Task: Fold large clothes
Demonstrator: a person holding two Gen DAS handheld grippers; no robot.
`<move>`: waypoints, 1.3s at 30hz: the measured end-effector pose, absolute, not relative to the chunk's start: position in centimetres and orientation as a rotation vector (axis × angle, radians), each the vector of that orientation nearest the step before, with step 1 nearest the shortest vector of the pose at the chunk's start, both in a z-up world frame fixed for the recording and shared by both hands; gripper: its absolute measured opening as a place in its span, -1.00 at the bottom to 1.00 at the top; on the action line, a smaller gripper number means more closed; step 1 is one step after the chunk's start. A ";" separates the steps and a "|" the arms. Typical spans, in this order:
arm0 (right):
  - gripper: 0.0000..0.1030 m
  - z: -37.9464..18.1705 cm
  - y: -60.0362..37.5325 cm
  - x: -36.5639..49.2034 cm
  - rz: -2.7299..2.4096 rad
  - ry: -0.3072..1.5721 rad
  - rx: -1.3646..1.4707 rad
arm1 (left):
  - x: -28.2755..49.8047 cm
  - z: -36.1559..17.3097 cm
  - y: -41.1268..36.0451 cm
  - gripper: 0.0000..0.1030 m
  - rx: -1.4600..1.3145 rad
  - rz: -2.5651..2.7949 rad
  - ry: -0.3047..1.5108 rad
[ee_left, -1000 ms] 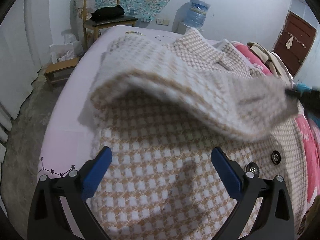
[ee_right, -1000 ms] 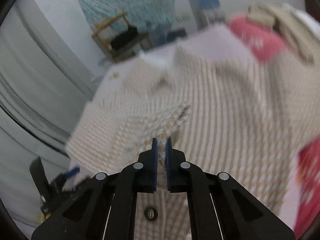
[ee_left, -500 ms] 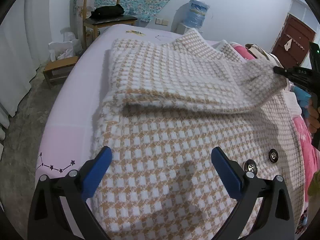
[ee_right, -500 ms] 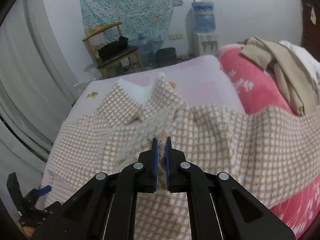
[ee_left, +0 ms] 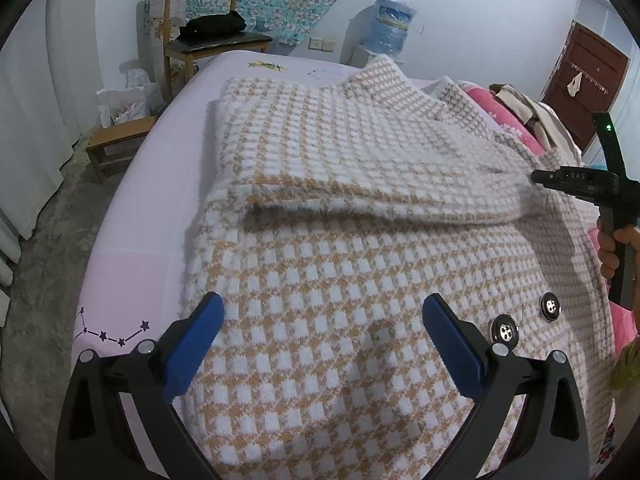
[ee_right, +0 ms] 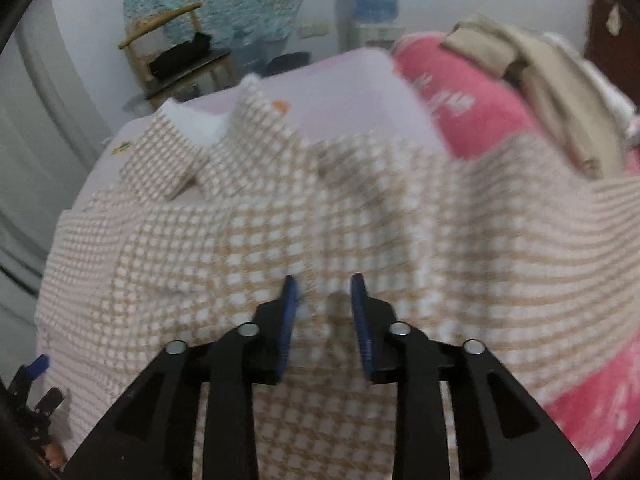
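Note:
A large beige-and-white checked coat (ee_left: 328,264) lies spread on the pink bed (ee_left: 132,236), front up, with two dark buttons (ee_left: 505,330) near its right edge. One sleeve (ee_left: 360,184) lies folded across the chest. My left gripper (ee_left: 320,320) is open and empty just above the coat's lower part. My right gripper (ee_right: 325,300) is open over the coat (ee_right: 280,240), at the sleeve's end; it also shows in the left wrist view (ee_left: 576,178), beside the sleeve cuff.
A pink quilt (ee_right: 472,92) with beige clothes (ee_right: 560,80) piled on it lies along the bed's right side. A wooden chair (ee_left: 208,32), a low stool (ee_left: 116,140) and a water dispenser (ee_left: 390,16) stand beyond the bed. A brown door (ee_left: 584,80) is at far right.
The right gripper carried the sleeve across the coat, laid it flat on the chest and opened, letting it go. The left gripper stayed open and nearly still.

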State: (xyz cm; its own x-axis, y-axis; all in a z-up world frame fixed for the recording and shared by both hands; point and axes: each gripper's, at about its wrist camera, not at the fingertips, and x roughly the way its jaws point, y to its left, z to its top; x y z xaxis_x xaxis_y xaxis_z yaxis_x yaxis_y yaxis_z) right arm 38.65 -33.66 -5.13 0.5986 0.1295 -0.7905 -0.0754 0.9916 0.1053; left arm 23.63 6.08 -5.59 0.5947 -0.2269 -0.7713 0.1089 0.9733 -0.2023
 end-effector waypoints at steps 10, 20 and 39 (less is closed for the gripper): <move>-0.43 -5.9 -29.9 37.8 0.280 0.946 0.011 | 23.1 -4.9 7.3 0.90 -0.212 -0.226 0.885; -0.43 -5.2 -28.3 38.2 0.299 0.965 0.006 | 25.6 3.0 7.6 0.90 -0.128 -0.265 0.723; -0.26 -5.9 -27.2 41.2 0.268 0.961 -0.019 | 41.5 -4.6 5.1 0.90 -0.080 -0.122 0.983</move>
